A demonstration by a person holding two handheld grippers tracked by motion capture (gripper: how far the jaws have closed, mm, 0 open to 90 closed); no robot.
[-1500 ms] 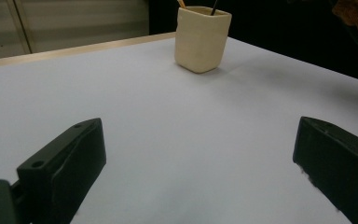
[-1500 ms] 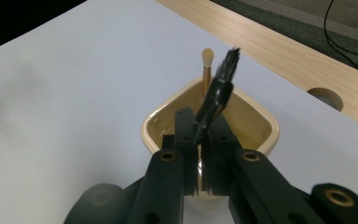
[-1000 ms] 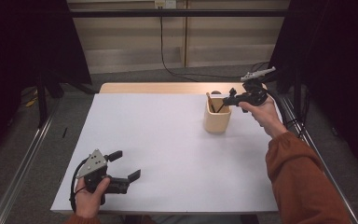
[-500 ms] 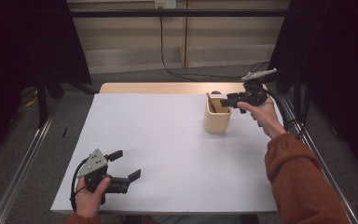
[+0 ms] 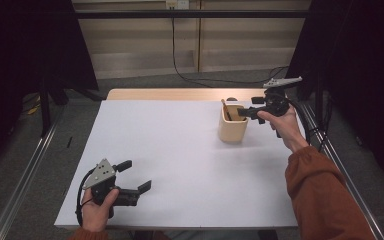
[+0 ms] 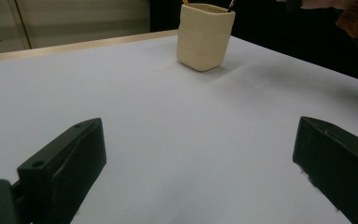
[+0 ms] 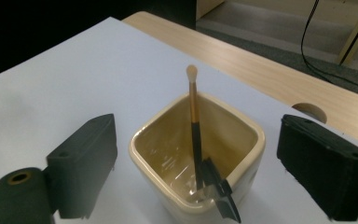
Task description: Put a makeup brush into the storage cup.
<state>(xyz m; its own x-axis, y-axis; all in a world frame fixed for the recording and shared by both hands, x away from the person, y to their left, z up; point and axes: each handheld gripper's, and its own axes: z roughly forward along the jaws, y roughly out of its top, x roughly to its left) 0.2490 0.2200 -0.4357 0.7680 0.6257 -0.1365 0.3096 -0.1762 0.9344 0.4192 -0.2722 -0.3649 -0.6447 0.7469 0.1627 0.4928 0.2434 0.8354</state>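
Observation:
A cream square cup (image 5: pixel 232 129) stands at the right back of the white table (image 5: pixel 170 150). In it leans a thin brush (image 7: pixel 193 109) with a pale tip up, a gold band and a black handle. My right gripper (image 5: pixel 243 113) hovers just above the cup's (image 7: pixel 144 140) rim. Its jaws have just been opening, and they stand apart on either side of the brush (image 5: pixel 225 108) without touching it. My left gripper (image 5: pixel 136 176) lies open near the table's front left corner, with nothing in it. In the left gripper view the cup (image 6: pixel 205 37) is far ahead.
A bare wooden strip (image 5: pixel 180 94) with a round cable hole (image 7: pixel 310 111) runs along the table's back edge. Metal rails (image 5: pixel 25 170) flank the table on both sides. A black cable (image 5: pixel 190 75) lies on the floor behind.
The right gripper's jaws stand wider apart over the cup than a second ago, and the brush rests free in the cup. Neither hand has shifted.

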